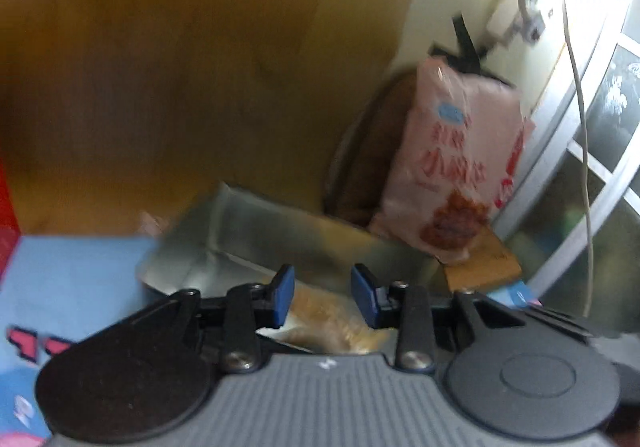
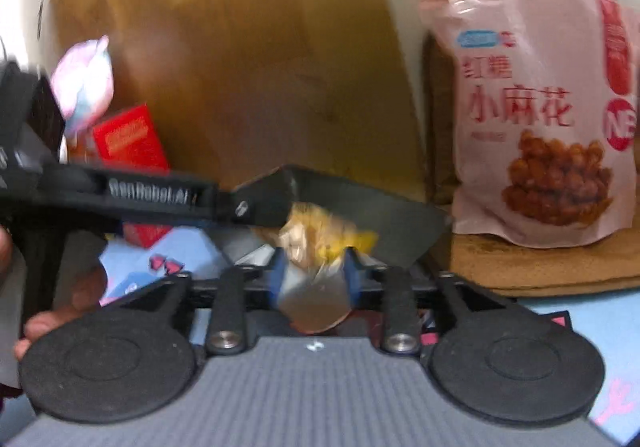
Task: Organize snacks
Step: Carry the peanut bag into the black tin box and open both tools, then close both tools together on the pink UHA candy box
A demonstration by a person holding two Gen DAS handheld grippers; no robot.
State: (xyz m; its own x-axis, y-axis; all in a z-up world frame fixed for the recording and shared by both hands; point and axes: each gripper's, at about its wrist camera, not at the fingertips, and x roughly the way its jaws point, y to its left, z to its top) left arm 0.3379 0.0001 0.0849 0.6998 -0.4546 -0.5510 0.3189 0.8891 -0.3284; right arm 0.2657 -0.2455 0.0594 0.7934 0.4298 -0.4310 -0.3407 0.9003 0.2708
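My right gripper [image 2: 313, 271] is shut on a small clear snack packet [image 2: 316, 247] with yellow-brown pieces, held over a silver foil bag [image 2: 384, 223]. My left gripper [image 1: 322, 293] is open, its blue pads [image 1: 282, 295] on either side of the same packet [image 1: 324, 313], above the silver bag [image 1: 248, 235]. The left gripper's black body [image 2: 152, 195] crosses the right wrist view from the left. A pink snack bag [image 2: 536, 119] stands upright at the right on a brown mat [image 2: 552, 267]; it also shows in the left wrist view [image 1: 456, 167].
A wooden board [image 2: 248, 59] leans against the wall behind. A red box [image 2: 130, 141] and a pink-white plush [image 2: 86, 83] sit at the left. A blue printed mat [image 1: 68, 279] covers the table. A white cable [image 1: 580, 119] hangs at the right.
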